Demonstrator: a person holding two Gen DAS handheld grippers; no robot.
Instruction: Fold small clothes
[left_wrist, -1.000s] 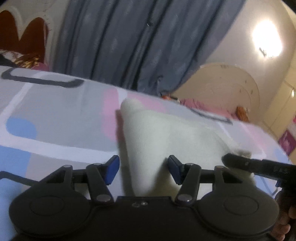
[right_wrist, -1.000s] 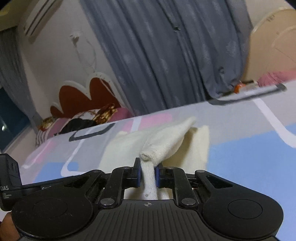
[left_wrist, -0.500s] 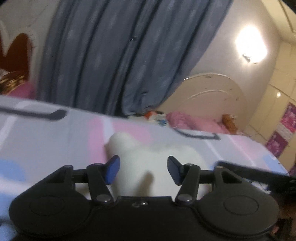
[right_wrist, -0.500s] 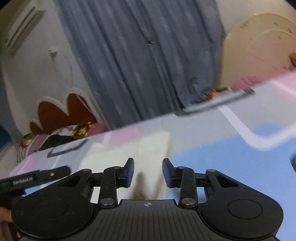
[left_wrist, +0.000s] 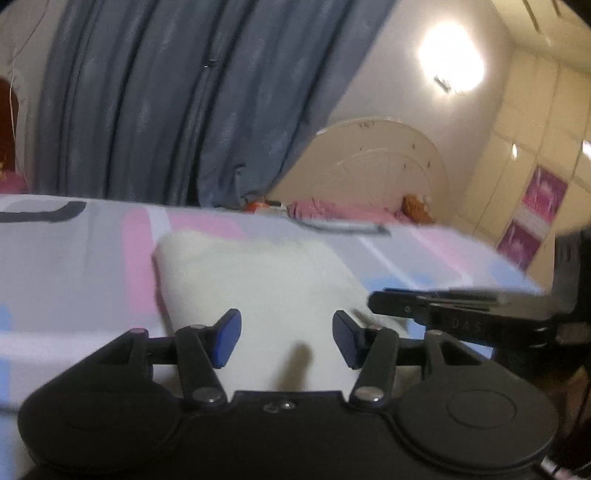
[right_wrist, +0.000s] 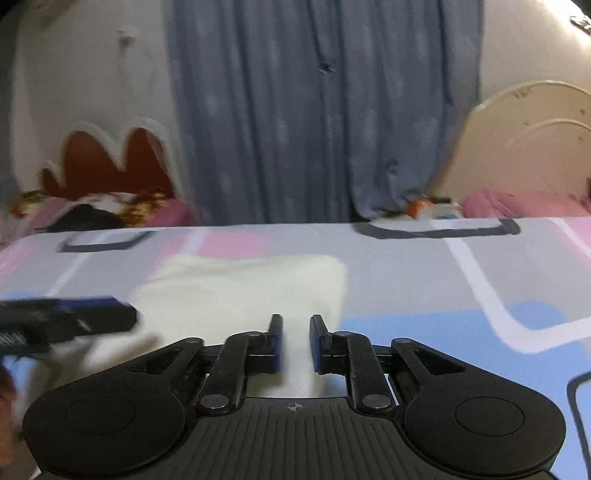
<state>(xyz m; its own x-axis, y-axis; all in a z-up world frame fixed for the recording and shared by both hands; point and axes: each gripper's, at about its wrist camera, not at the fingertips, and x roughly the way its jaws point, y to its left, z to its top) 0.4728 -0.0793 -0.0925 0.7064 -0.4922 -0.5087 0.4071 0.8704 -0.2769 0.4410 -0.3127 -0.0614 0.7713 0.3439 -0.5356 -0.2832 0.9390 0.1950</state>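
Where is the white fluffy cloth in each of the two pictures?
Left wrist view: the cream cloth lies mid-frame, just beyond the fingers.
Right wrist view: the cream cloth lies left of centre, reaching between the fingers.
Shared landmark: the blue-grey curtain behind the bed.

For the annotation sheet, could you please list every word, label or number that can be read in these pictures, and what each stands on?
"DAS": faint letters on the black side of the right gripper, seen from the left wrist view.
Pink posters on the wardrobe doors: any print is too blurred to read.
Orange and white pack by the curtain: too small to read.
Nothing else legible.
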